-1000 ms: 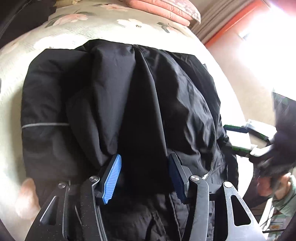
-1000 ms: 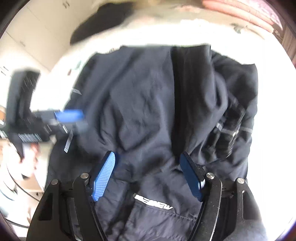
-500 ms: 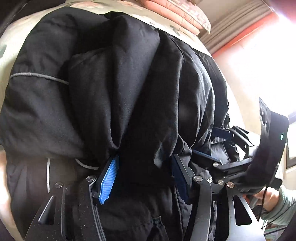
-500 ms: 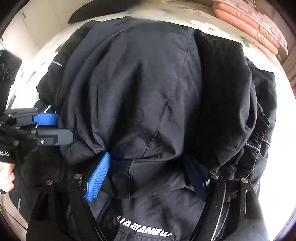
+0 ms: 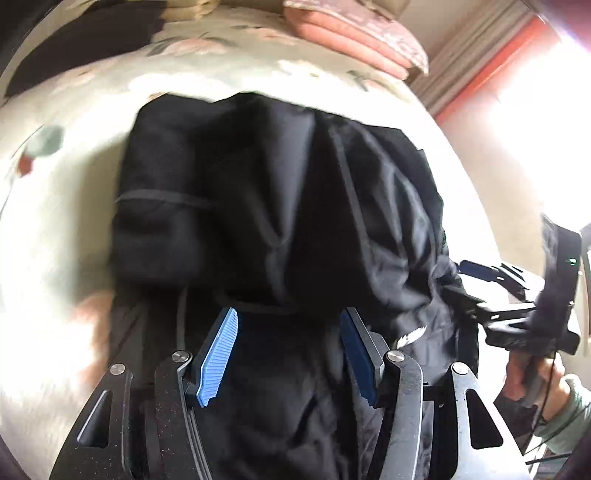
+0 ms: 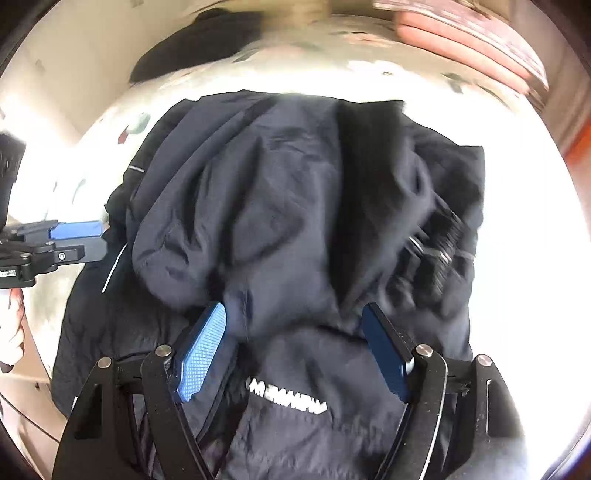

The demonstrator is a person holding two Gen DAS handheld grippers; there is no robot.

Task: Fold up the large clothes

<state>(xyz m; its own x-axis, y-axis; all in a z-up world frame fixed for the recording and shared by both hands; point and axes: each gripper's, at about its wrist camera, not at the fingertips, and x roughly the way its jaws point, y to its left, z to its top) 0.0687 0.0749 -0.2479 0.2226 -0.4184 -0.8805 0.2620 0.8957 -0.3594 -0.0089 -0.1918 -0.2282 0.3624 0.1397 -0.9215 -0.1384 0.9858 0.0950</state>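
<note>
**Q:** Where is the garment?

**A:** I see a black jacket [image 5: 280, 206] lying on a bed with a floral bedspread [image 5: 74, 206], roughly in the middle, with its far hem well short of the pink pillows [image 5: 354, 33] stacked at the head edge. The near part looks doubled over onto the rest; white lettering [image 6: 286, 397] shows on the layer closest to my right tool.

**Q:** And the 2 tongs?

**A:** My left gripper [image 5: 290, 354] has its jaws spread, with dark cloth running between the blue pads [image 5: 218, 354]. Whether the fabric is pinched or only lying under them, I cannot tell; the gap looks too wide for a firm hold. My right gripper [image 6: 295, 350] is likewise spread over the jacket's near edge, with no clear clamp on anything. Both views are smeared by motion.

**Q:** Which step are we on?

**A:** I judge it a fold across the body, about midway: 1 layer sits bunched on top and is not yet flat.

**Q:** What does the next move call for?

**A:** I would close each tool on a corner of the upper layer, pull it taut toward the head edge, and lay it square. The slick, puffy cloth may slide out, so the bite should be deep.
</note>
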